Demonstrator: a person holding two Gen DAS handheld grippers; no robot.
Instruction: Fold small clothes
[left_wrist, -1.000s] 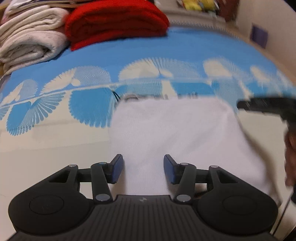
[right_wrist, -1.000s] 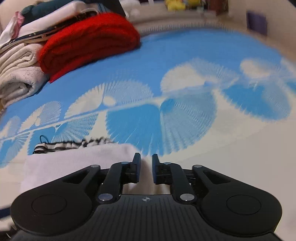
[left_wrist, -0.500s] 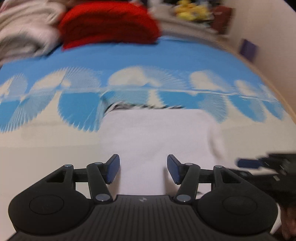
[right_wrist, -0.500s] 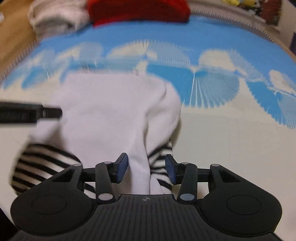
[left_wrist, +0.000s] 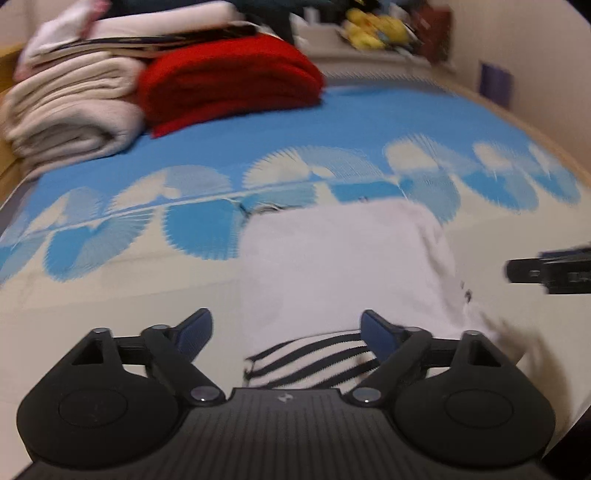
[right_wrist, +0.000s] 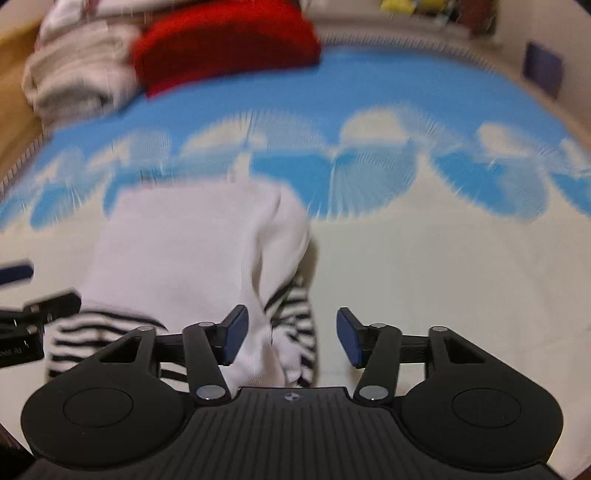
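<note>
Left gripper: the left gripper (left_wrist: 286, 332) is wide open and holds nothing. It hangs over the near end of the white cloth.
Right gripper: the right gripper (right_wrist: 291, 336) is wide open too, with nothing in it. It hangs over the near right corner of the cloth.
The cloth: the white garment (left_wrist: 340, 266) lies on the bed cover (left_wrist: 110, 295), a bit right of the middle. It looks partly folded. A striped part (left_wrist: 314, 358) peeks out at the near end. In the right view the right side (right_wrist: 284, 258) is bunched up and lumpy.
Step now: my guess is the next job is to grab the near end and fold it away, toward the far end.
How to do it well: each gripper should pinch one near corner, catching all the layers. Lift both sides together and keep them level. The lumpy right side may need a smoothing first, or the fold could come out crooked.
Edges: the far edge of the cloth sits on the blue and white pattern. The left edge looks straight.
Open room: there is bare cover left, right and past the cloth.
Far stuff: the red blanket (left_wrist: 229, 88) and the cream towels (left_wrist: 70, 110) sit far back on the left, well apart from the cloth.
</note>
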